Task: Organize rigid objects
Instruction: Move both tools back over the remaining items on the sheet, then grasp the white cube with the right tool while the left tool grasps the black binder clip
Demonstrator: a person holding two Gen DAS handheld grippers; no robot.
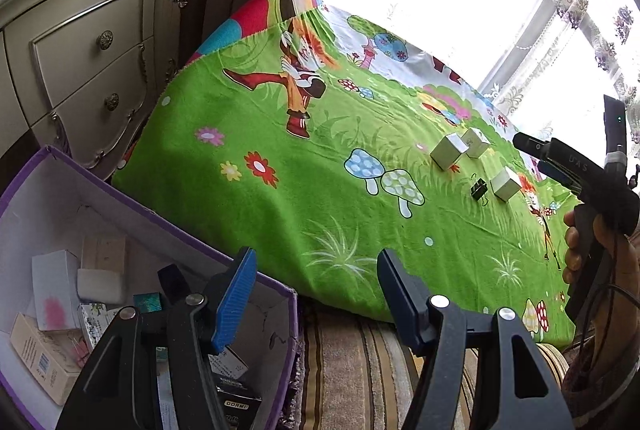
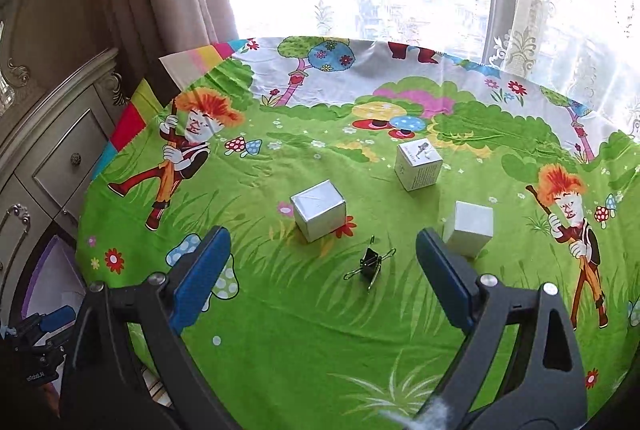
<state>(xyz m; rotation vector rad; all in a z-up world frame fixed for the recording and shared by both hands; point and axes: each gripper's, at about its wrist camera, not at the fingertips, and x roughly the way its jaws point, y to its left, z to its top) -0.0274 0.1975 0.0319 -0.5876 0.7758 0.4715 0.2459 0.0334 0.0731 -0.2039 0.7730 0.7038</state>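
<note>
Both your grippers are empty w/ jaws apart: left gripper (image 1: 316, 294) sits by the purple bin (image 1: 256, 282) (drop spot), right gripper (image 2: 322, 278) faces the binder clip (image 2: 370, 264) btwn 3 boxes on the green cloth (image 2: 304, 342), prob next pick.

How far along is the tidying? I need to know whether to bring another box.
Done: several small boxes already lie in the purple bin. In hand: nothing; the left gripper and right gripper are both open and empty. Left on the cloth: three silver-white cubes and a black binder clip.
</note>
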